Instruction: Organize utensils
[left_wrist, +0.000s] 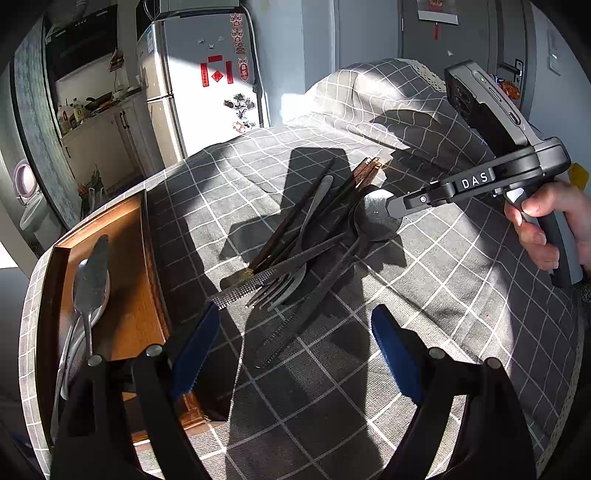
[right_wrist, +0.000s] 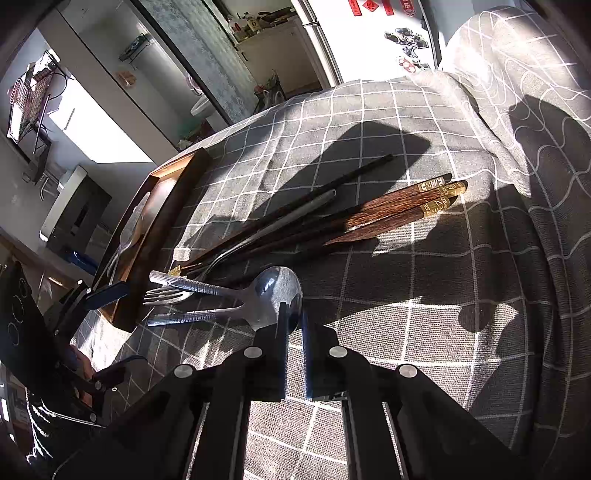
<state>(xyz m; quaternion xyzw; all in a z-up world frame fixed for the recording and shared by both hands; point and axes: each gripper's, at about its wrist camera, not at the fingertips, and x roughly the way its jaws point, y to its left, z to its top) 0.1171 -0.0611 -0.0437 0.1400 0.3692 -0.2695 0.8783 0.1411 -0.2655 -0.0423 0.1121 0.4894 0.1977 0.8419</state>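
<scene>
Right wrist view: right gripper (right_wrist: 293, 317) pinches the rim of a spoon (right_wrist: 275, 295) atop the utensil pile (left_wrist: 295, 254) on the checked tablecloth (left_wrist: 443, 295). Left gripper (left_wrist: 295, 350) hangs spread wide beside the wooden tray (left_wrist: 138, 236) edge.

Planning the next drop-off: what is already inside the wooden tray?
The wooden tray holds a spoon and what looks like a knife, overlapping. The left gripper hides the tray's near end.
</scene>
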